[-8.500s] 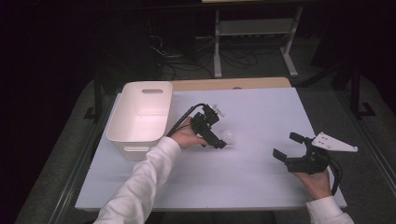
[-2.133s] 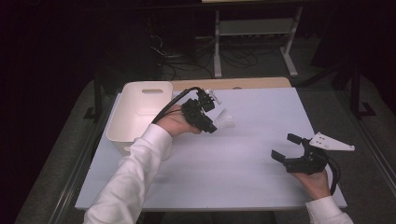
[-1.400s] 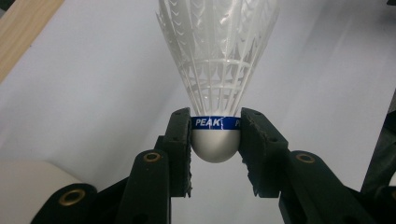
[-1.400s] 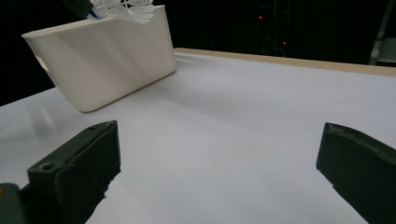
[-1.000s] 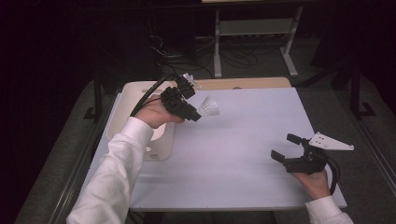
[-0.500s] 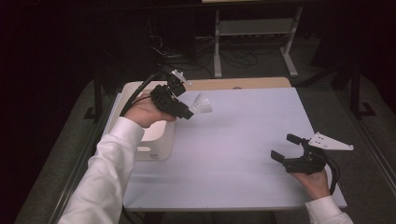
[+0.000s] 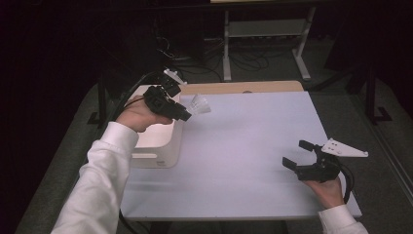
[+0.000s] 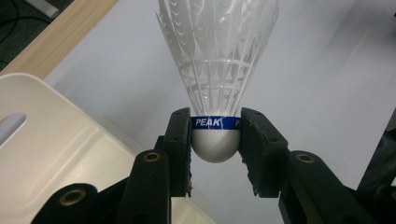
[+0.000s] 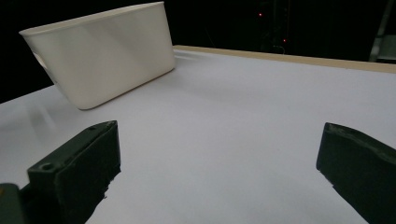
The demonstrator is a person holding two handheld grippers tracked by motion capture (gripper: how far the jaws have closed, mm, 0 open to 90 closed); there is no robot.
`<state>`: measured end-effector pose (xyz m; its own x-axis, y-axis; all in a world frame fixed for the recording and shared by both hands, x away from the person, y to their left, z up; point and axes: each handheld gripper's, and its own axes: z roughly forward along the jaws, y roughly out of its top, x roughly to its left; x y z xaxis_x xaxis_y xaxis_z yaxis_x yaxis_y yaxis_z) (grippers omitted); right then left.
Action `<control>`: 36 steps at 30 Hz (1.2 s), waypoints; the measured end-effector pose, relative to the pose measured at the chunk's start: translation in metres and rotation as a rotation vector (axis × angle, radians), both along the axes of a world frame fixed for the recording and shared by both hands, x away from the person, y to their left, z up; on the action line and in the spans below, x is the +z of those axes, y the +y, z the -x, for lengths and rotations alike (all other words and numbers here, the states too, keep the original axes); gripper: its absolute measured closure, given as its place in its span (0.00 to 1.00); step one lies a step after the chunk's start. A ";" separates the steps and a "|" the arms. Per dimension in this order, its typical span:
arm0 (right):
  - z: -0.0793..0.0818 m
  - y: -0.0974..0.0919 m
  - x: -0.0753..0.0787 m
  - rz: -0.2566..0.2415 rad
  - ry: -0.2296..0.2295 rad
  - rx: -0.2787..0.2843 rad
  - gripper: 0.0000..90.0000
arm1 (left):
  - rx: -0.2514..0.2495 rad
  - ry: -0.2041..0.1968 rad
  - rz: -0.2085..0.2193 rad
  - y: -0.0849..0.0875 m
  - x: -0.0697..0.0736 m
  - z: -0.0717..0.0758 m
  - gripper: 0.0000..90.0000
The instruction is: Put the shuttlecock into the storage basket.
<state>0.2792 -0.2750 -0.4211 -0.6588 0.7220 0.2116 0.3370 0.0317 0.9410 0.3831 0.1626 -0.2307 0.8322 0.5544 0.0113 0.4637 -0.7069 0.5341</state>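
**Shuttlecock held over the bin's edge**

Pinched by its rounded white cork base, a white feathered shuttlecock with a blue band (image 8: 215, 70), between the two black jaws of the left gripper (image 8: 215, 140), pads pressed against either side of the cork, feather skirt pointing away from the hand. In the high view, held in the air at the far right corner of a cream rectangular plastic bin (image 7: 155, 141), shuttlecock (image 7: 200, 105) sticking out past the left gripper (image 7: 185, 115) over the pale lavender tabletop (image 7: 253, 136) just beside the bin's rim. Below the jaws in the left gripper view, part of the bin's rim (image 8: 51, 140).

Resting low near the table's front right corner, well apart from the bin, the right gripper (image 7: 298, 154), jaws spread wide with nothing between them. Beyond them in the right gripper view, the bin's side wall (image 9: 100, 51) on bare tabletop.
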 end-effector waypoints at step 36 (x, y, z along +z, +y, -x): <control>-0.001 0.000 -0.001 0.012 0.008 -0.007 0.00 | 0.109 -0.021 -0.008 0.068 0.020 0.024 0.71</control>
